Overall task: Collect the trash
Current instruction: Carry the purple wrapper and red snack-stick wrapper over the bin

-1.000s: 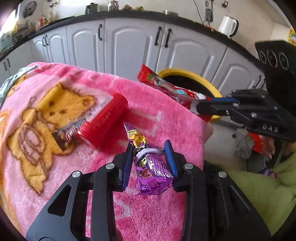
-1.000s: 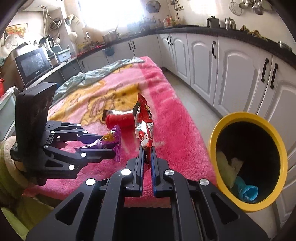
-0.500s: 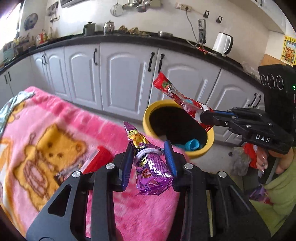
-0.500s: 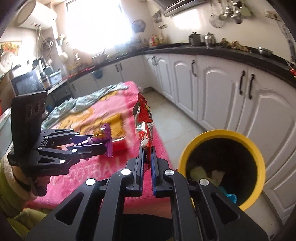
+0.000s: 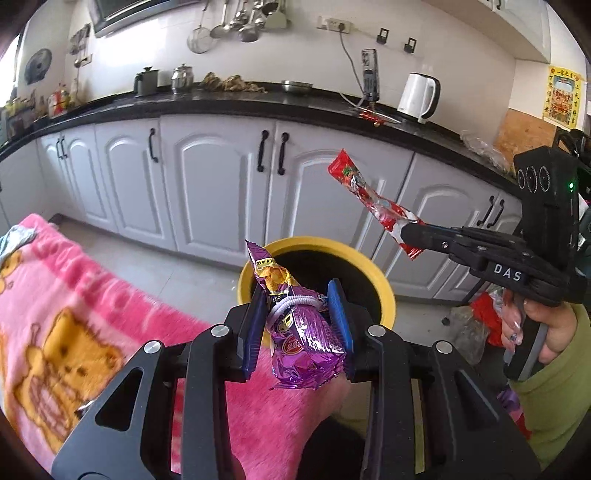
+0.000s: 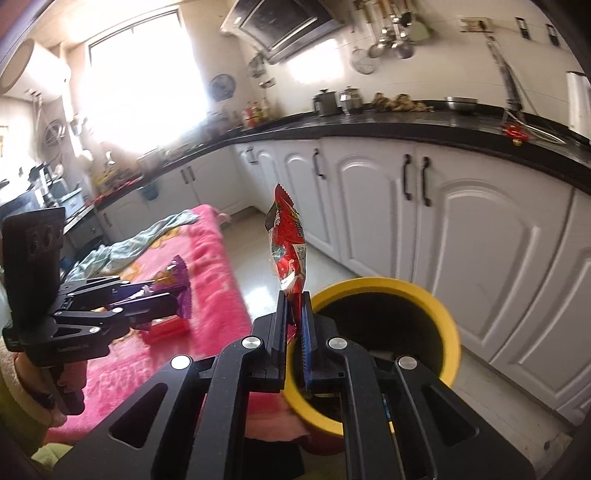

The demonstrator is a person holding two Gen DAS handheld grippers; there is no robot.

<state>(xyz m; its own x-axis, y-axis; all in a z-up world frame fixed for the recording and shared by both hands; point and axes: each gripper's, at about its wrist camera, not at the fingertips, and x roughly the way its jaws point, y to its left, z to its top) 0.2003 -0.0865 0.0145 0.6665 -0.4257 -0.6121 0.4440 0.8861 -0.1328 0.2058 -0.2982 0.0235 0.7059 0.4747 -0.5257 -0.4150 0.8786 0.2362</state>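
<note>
A pink blanket [image 6: 207, 280] with a yellow bear print covers the worktop. On it lie a red wrapper [image 6: 166, 328] and, at the far end, a crumpled pale blue cloth [image 6: 129, 247]. On the tiled floor [image 6: 332, 273] stands a yellow bin [image 6: 448, 332], just beside the blanket's edge.

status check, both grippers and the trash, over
Left gripper shut on purple wrapper. Right gripper shut on red wrapper. Both near yellow bin, mouth open. Nothing blocking.

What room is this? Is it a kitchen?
Yes, most likely a home kitchen: white cupboards under a black countertop, a white electric kettle, and ladles hanging on the wall.
</note>
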